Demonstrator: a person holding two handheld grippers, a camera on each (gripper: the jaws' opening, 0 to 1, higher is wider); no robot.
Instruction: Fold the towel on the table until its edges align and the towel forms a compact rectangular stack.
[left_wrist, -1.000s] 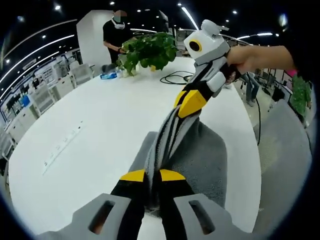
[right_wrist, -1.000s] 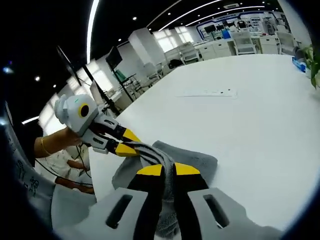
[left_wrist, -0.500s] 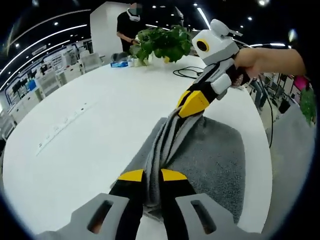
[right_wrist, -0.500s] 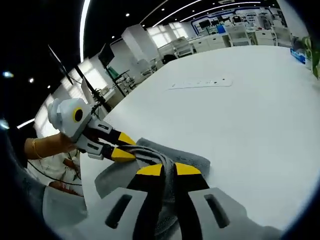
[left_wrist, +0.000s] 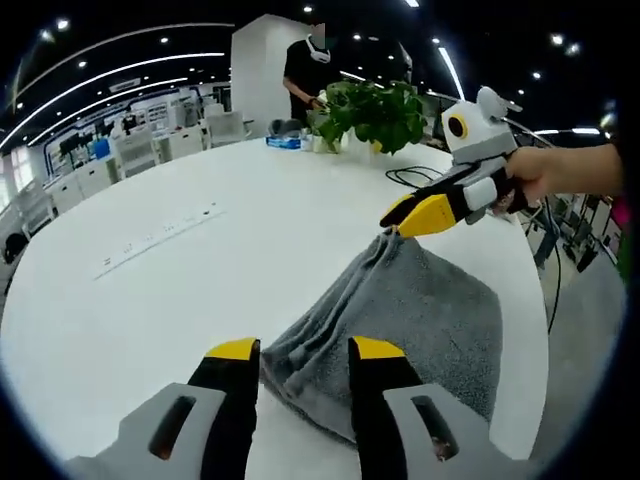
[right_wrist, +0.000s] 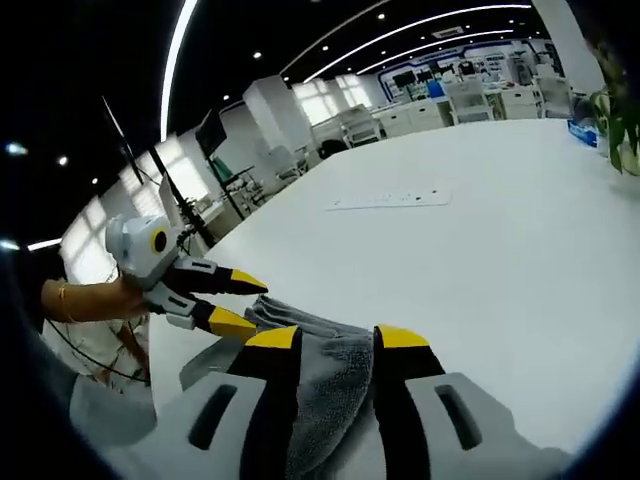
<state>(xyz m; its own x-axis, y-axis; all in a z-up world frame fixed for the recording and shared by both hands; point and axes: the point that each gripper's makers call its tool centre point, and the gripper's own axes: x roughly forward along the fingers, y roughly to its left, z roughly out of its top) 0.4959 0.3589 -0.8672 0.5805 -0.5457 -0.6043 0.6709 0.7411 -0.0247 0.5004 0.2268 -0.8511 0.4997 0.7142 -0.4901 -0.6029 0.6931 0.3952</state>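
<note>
A grey towel (left_wrist: 420, 310) lies folded on the white table (left_wrist: 200, 290), bunched into ridges along its left side. My left gripper (left_wrist: 303, 352) is open, its yellow-tipped jaws straddling the towel's near corner without pinching it. My right gripper (left_wrist: 398, 222), held by a hand, sits at the towel's far corner. In the right gripper view the towel (right_wrist: 335, 385) lies between the spread jaws of my open right gripper (right_wrist: 336, 340). Beyond it my left gripper (right_wrist: 255, 305) stands open over the towel's other end.
A potted plant (left_wrist: 375, 105), a blue item (left_wrist: 283, 142) and a black cable (left_wrist: 410, 175) sit at the table's far end, where a person (left_wrist: 305, 65) stands. A flat white strip (left_wrist: 160, 235) lies on the table. The table edge runs close beside the towel.
Both grippers have opened and let go of the towel's bunched edge. The towel has dropped flat onto the table, and the grippers have drawn further apart.
</note>
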